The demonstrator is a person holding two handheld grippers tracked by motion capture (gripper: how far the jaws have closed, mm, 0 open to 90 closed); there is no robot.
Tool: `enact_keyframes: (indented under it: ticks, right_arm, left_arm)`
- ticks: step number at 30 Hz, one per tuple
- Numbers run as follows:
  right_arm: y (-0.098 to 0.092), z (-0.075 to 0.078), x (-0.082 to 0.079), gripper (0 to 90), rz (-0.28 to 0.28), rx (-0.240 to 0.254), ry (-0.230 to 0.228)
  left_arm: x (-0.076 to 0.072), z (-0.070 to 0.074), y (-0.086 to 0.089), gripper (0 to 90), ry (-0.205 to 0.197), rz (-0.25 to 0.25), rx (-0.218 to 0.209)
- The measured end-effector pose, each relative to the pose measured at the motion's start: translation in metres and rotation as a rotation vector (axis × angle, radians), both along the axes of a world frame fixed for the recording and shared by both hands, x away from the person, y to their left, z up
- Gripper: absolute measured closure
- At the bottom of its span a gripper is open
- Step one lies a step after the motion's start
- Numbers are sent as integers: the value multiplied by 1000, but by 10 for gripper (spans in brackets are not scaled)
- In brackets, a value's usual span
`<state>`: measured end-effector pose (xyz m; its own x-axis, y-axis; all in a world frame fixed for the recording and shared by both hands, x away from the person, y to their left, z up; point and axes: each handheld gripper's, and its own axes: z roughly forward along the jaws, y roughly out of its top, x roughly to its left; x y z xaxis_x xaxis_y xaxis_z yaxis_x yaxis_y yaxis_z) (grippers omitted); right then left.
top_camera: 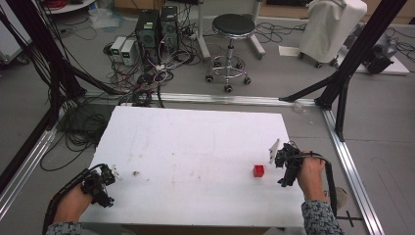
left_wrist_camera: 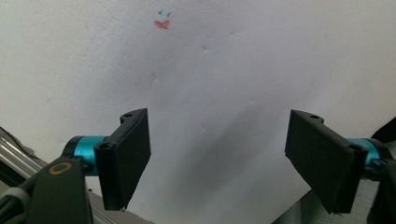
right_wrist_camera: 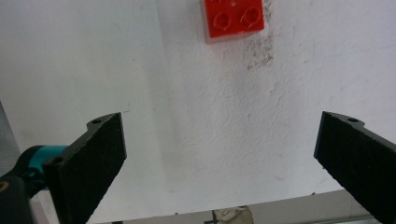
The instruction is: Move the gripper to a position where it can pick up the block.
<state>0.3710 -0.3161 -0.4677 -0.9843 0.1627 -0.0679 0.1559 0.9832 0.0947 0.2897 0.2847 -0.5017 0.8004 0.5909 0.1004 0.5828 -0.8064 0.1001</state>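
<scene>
Resting loose on the white table, a red brick

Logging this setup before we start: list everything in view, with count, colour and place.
table top: one, white, centre, scuffed
brick: one, red, studded, on the table's right part, just left of the right tongs
pen marks: one small cluster, orange and blue, on the table ahead of the left tongs
stool: one, black round seat, on castors, floor beyond the table
boxes of electronics: several, black and pale, amid cables, floor at far left
covered cart: one, white cloth, far right
frame beams: black, both sides
left tongs: black, open, table's near left edge
right tongs: black, open, table's right edge
</scene>
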Motion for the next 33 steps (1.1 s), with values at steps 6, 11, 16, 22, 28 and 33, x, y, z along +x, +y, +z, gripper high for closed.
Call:
enact_keyframes:
  ticks: [6, 11, 16, 22, 28, 33]
  right_arm:
    - [8, 9, 8, 14, 54, -7, -7]
    - [15, 12, 15, 14, 94, -7, -12]
    - [28, 12, 21, 14, 146, -14, -7]
    - [41, 9, 29, 14, 170, -18, 1]
    - [53, -2, 33, 14, 186, -41, 17]
    - [60, -10, 34, 14, 193, -51, 26]
  left_arm:
    - [0, -1, 0, 227, -2, 0, -2]
    - [0, -1, 1, 227, 0, 7, -6]
    - [0, -2, 2, 227, 1, 9, -11]
    - [0, -2, 3, 227, -1, 14, -13]
    - [0, -1, 4, 227, -4, 19, -15]
    - [-1, -2, 5, 227, -4, 20, -18]
